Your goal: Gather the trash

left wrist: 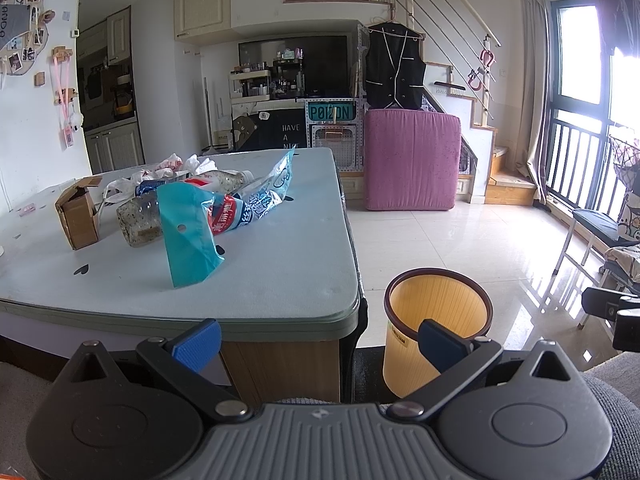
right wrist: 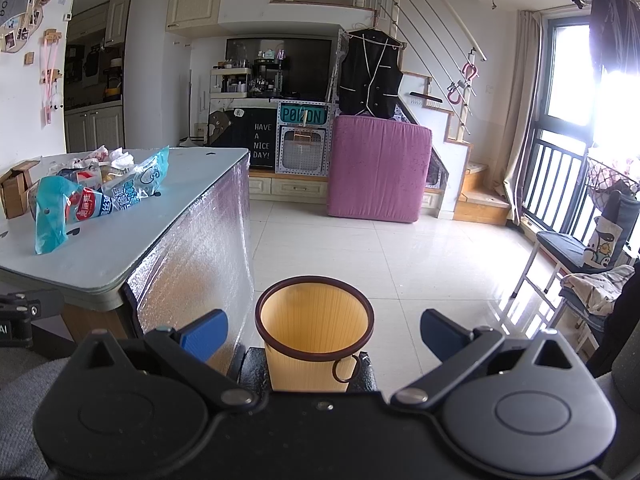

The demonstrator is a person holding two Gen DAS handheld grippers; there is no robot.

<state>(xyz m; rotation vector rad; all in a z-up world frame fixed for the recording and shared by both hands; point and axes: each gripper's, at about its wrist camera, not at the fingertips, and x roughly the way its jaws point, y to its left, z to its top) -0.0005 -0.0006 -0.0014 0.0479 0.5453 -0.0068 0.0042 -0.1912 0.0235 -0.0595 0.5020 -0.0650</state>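
Left tongs (left wrist: 318, 340) and right tongs (right wrist: 324, 330) both spread wide and empty, trash pile (left wrist: 188, 200) lengthwise across desk (left wrist: 280, 280), silver desk side (right wrist: 200, 248) only in right view, upright yellow bin (right wrist: 314, 336) mouth up

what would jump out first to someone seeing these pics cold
The heap of crumpled blue plastic bags and bottles on the pale green table, beside a small brown cardboard box. Then the empty ribbed yellow waste bin on the floor by the table's corner, and the pink mattress standing behind.

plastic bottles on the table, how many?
2 visible. One bottle lies beside the box; the second bottle lies behind it among the wrappers. The pile may hide more.
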